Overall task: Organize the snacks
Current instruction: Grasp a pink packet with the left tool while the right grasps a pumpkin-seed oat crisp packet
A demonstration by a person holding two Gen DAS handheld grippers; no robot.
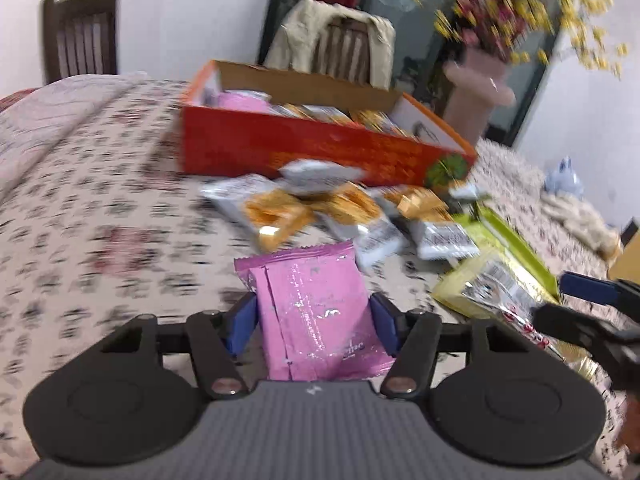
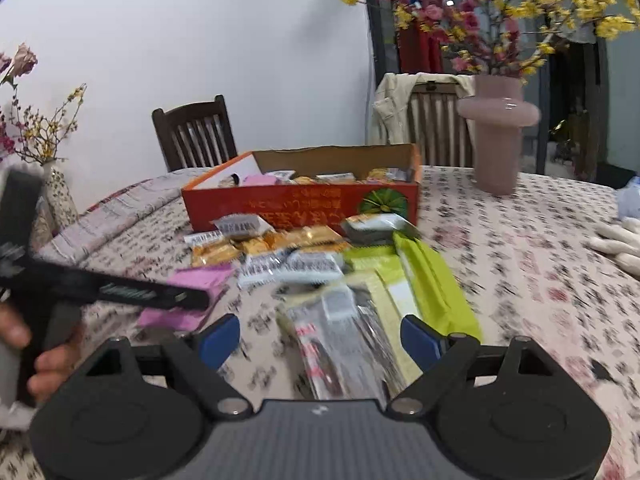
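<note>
Left wrist view: the left tool (image 1: 314, 322) has its blue pads closed against the sides of a pink snack packet (image 1: 316, 312), above the patterned tabletop (image 1: 100, 200); the orange box (image 1: 304, 148) sits at 12 o'clock, loose packets (image 1: 320, 208) before it, the right tool (image 1: 592, 312) at 3 o'clock. Right wrist view: the right tool (image 2: 320, 344) stands wide open, gripping nothing, over a clear-wrapped packet (image 2: 344, 340); green packets (image 2: 432, 280) lie at 1 o'clock, the left tool (image 2: 120, 292) with the pink packet (image 2: 188, 296) at 9 o'clock
</note>
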